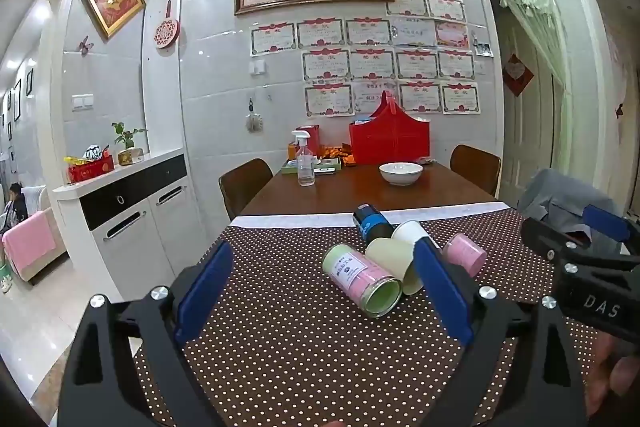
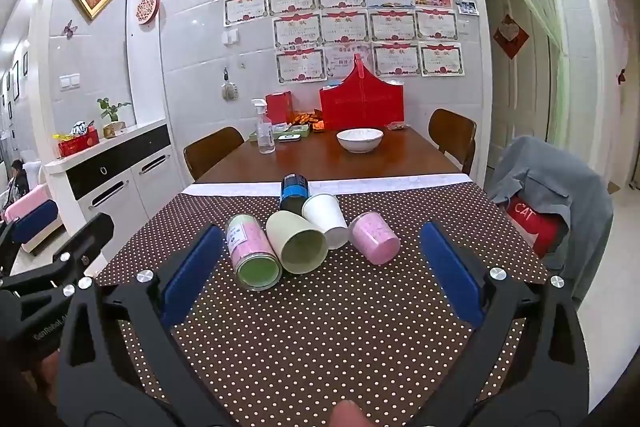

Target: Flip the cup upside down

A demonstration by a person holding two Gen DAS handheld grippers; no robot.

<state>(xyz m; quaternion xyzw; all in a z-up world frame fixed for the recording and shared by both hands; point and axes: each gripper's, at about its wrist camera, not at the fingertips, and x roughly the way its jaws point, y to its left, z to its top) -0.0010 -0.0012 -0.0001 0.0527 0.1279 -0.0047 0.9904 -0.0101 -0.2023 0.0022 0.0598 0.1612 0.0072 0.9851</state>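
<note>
Several cups lie on their sides in a cluster on the dotted cloth. A pink and green labelled cup (image 1: 362, 279) (image 2: 252, 253), a cream cup (image 1: 396, 263) (image 2: 298, 243), a white cup (image 1: 410, 231) (image 2: 326, 219), a pink cup (image 1: 464, 253) (image 2: 374, 237) and a blue and black cup (image 1: 370, 221) (image 2: 295, 191). My left gripper (image 1: 324, 291) is open and empty, short of the cluster and left of it. My right gripper (image 2: 320, 271) is open and empty, just short of the cluster; it shows at the right in the left wrist view (image 1: 576, 247).
The brown dotted cloth (image 2: 320, 339) covers the near half of a wooden table (image 2: 320, 159). A white bowl (image 2: 359, 139), a spray bottle (image 2: 265, 129), red boxes (image 2: 362, 103) and a tray stand at the far end. Chairs stand at both sides; one on the right carries a grey garment (image 2: 556, 187).
</note>
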